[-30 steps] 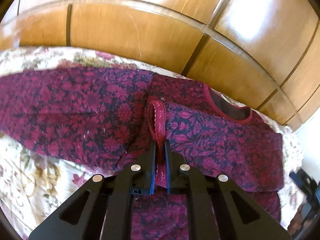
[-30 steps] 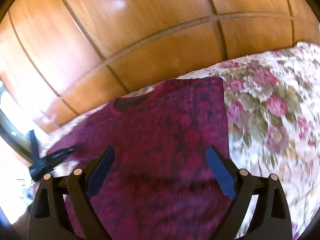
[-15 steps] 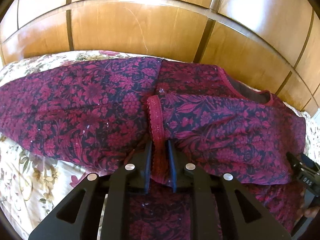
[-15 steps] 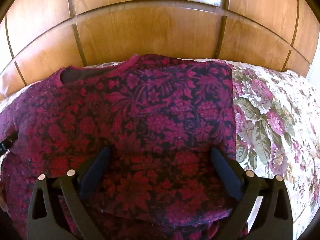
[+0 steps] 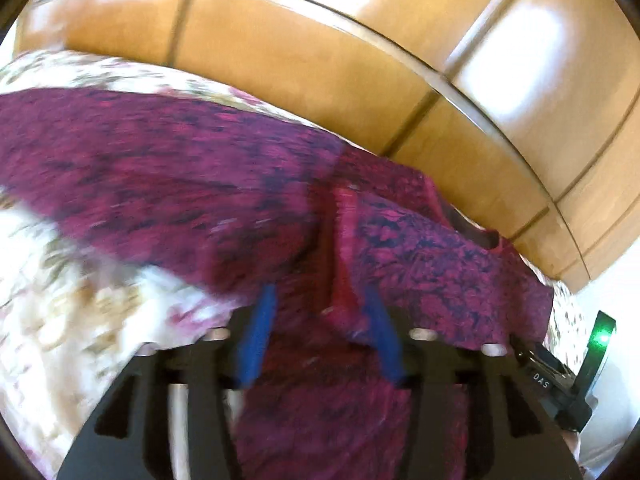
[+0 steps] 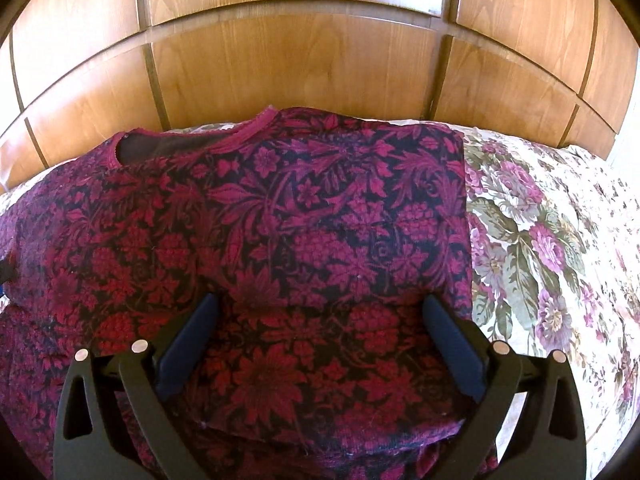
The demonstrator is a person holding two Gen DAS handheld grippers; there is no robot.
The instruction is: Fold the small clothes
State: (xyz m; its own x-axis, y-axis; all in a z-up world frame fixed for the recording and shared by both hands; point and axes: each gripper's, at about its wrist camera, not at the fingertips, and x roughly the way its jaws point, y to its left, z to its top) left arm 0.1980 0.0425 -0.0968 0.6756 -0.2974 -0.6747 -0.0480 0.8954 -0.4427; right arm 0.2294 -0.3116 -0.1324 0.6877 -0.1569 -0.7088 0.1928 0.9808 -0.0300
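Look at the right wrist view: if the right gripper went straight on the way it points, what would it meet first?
Most likely the folded maroon floral garment lying under the open right gripper; the wooden headboard lies beyond it. Depth is hard to judge.

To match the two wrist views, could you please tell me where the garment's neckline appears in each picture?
Left wrist view: the neckline sits right of centre, near the headboard, beyond the left gripper, whose jaws are opening over the cloth.
Right wrist view: the neckline is upper left, just below the headboard.
Shared landmark: the wooden headboard behind the garment.
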